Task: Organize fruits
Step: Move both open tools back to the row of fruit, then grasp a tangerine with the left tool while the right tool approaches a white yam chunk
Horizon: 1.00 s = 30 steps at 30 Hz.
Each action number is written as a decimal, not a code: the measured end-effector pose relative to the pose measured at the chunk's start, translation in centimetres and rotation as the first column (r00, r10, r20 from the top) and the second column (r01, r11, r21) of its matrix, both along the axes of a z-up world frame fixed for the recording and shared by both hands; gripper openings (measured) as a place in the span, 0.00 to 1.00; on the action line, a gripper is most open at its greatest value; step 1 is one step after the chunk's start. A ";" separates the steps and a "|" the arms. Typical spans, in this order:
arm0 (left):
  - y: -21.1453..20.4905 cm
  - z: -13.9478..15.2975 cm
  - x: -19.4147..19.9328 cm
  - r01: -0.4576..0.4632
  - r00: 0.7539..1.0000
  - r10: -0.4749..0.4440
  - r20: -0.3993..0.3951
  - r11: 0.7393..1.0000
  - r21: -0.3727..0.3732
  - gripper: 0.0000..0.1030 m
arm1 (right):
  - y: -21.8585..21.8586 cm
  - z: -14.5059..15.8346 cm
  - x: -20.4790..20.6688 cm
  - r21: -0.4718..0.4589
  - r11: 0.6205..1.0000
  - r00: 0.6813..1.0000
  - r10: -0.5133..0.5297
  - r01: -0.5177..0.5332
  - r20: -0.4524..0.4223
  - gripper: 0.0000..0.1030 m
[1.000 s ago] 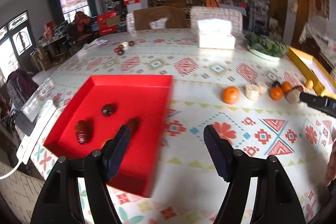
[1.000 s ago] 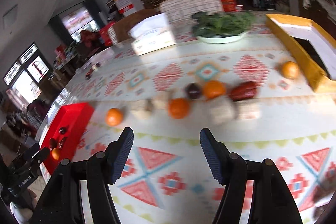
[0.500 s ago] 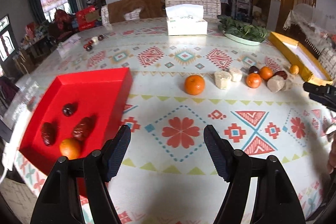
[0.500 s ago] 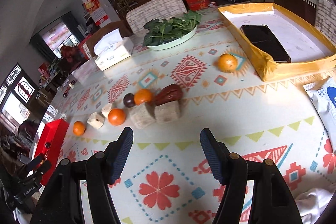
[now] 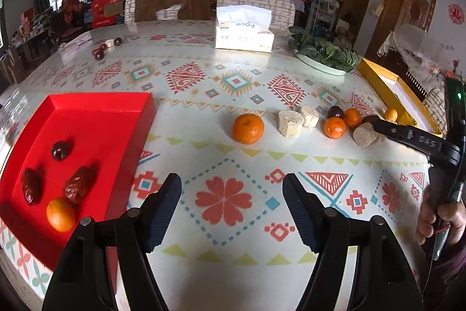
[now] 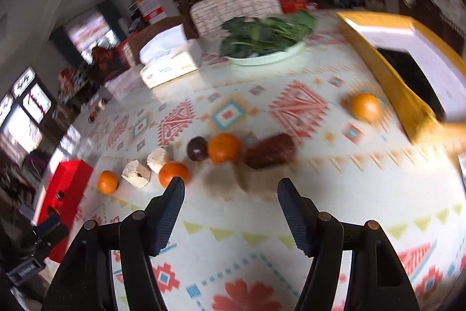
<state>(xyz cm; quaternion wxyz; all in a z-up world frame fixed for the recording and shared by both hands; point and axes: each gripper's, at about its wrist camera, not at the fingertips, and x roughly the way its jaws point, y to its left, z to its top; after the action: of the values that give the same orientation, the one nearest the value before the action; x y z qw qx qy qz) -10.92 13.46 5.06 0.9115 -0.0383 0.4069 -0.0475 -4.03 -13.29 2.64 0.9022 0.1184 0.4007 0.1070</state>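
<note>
A red tray (image 5: pixel 96 118) at the left holds a dark plum (image 5: pixel 60 150), two red dates (image 5: pixel 80 183) and a small orange (image 5: pixel 60 214). On the patterned tablecloth lies a row: a large orange (image 5: pixel 248 128), pale cake blocks (image 5: pixel 289 123), more oranges (image 5: pixel 335 127), a plum (image 5: pixel 335 112). My left gripper (image 5: pixel 231 204) stands open and empty above the cloth, right of the tray. My right gripper (image 6: pixel 230 204) is open and empty just before two pale blocks (image 6: pixel 221 179), a red date (image 6: pixel 269 151) and an orange (image 6: pixel 224 147). A lone orange (image 6: pixel 365 106) lies by the yellow box.
A yellow box (image 6: pixel 387 63) with a black phone sits at the right. A plate of greens (image 5: pixel 323 56) and a tissue box (image 5: pixel 244 34) stand further back. Small fruits (image 5: pixel 99 53) lie at the far left. A hand (image 5: pixel 439 212) holds the right gripper.
The left gripper swung right, off the tray and over the cloth, then eased forward. The right gripper moved closer to the pale blocks and the date; its view is blurred.
</note>
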 end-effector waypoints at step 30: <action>-2.5 -4.2 10.0 0.083 0.995 -0.077 -0.064 0.992 0.098 0.34 | 2.2 -1.6 1.2 -0.251 0.967 0.999 0.050 -0.048 0.003 0.69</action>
<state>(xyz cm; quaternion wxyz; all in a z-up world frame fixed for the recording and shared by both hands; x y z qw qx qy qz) -0.94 10.98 0.90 0.8971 0.0223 0.4370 -0.0621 -2.78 -11.07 1.06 0.9088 -0.0068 0.4097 0.0784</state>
